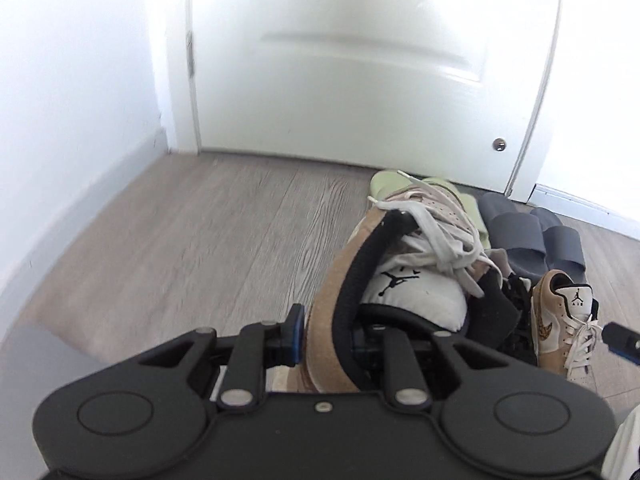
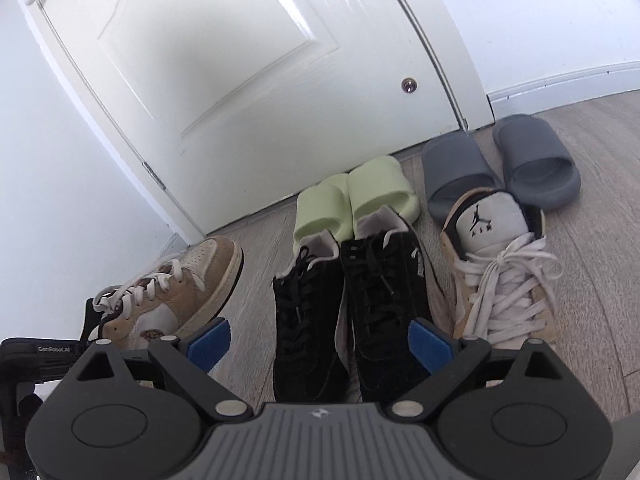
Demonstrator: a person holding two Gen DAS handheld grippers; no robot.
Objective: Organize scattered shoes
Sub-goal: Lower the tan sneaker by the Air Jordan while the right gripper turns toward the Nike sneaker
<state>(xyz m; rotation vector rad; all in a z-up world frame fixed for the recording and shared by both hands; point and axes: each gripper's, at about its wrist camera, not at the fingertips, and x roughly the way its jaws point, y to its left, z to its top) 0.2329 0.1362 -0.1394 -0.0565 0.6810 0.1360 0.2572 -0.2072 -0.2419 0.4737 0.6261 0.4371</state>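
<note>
- Your left claw (image 1: 324,344) is clamped on the collar of the tan sneaker (image 1: 360,272), which hangs off the floor (image 1: 200,220), toe toward the white door (image 1: 340,60).
- Your right claw (image 2: 320,344) stands wide open, holding nothing; the black sneakers (image 2: 348,300) lie between its blue pads (image 2: 430,346), untouched.
- The matching tan sneaker (image 2: 500,272) rests at 3 o'clock of the black pair.
- Green slides (image 2: 356,200) at 12 o'clock, grey slides (image 2: 500,164) at 1 o'clock, both near the door.
</note>
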